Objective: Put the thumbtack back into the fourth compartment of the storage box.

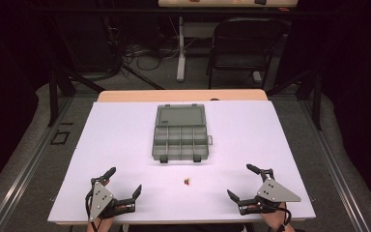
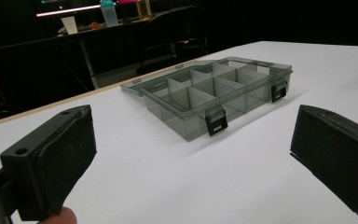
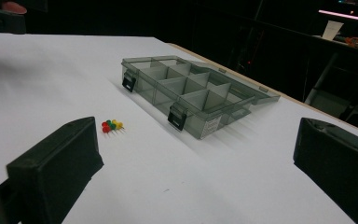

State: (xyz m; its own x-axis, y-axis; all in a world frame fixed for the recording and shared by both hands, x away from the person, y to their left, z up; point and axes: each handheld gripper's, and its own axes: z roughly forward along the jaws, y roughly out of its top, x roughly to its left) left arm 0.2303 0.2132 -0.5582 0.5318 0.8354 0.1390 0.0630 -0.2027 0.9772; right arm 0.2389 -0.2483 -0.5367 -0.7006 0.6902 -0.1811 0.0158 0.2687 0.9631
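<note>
White bench (image 1: 125,145) carries a smoky grey clear plastic compartment box (image 1: 180,139), lid laid back, likely ready for filling. Nearer the person than that box lies a small cluster of coloured push pins (image 1: 187,181). Flanking the pins, left hand-held gripper (image 1: 124,182) and right hand-held gripper (image 1: 239,181) rest with jaws apart, empty.

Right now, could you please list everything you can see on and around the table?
box: one, smoky grey, lid open flat, compartments look empty, middle of the table.
pins: one small cluster, red, yellow, green, in front of the box; exact count unclear.
table: one, white top.
chair: one, black, behind the table.
far desk: one, bearing a cup and bottles.
left gripper: one, black, jaws open, near edge, held by a hand.
right gripper: one, black, jaws open, near edge, held by a hand.
</note>
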